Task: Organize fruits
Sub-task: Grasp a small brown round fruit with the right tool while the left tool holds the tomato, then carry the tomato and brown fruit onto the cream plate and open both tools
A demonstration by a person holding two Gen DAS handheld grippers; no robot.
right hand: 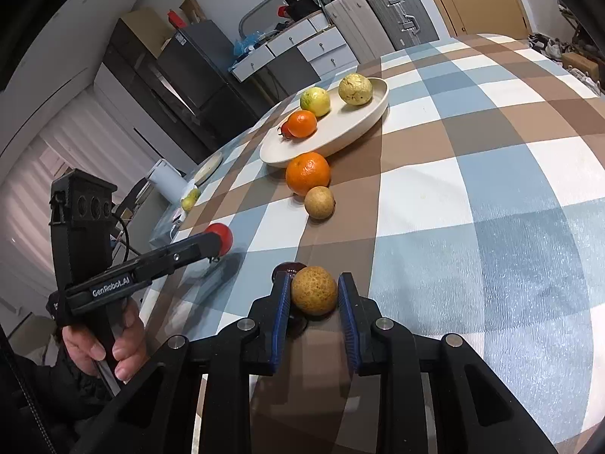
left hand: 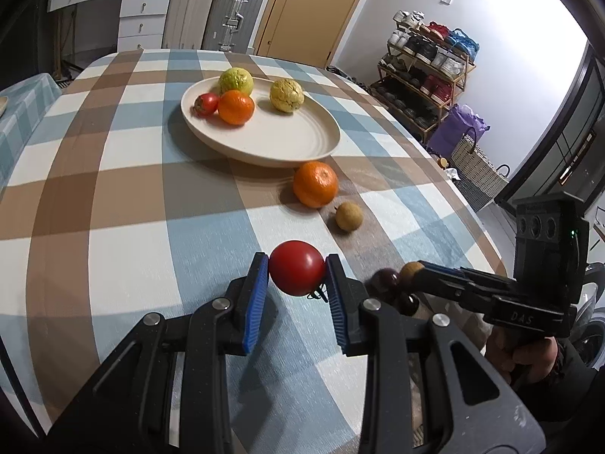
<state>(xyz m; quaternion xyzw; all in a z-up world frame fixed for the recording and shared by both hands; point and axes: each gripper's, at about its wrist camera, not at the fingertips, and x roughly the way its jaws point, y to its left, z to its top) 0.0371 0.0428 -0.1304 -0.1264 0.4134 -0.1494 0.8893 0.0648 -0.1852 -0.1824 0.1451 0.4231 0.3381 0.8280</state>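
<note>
The left tongs [left hand: 297, 278] clamp a red tomato [left hand: 297, 273] just above the bench [left hand: 132, 196]. The right tongs [right hand: 314, 295] pinch a brown longan [right hand: 314, 290]; the plate [left hand: 295, 143] sits well ahead of both.

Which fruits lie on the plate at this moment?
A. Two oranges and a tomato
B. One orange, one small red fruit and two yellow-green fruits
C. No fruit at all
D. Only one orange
B: on the plate lie one orange, a small red fruit and two yellow-green fruits; a second orange is on the cloth beside the plate.
</note>
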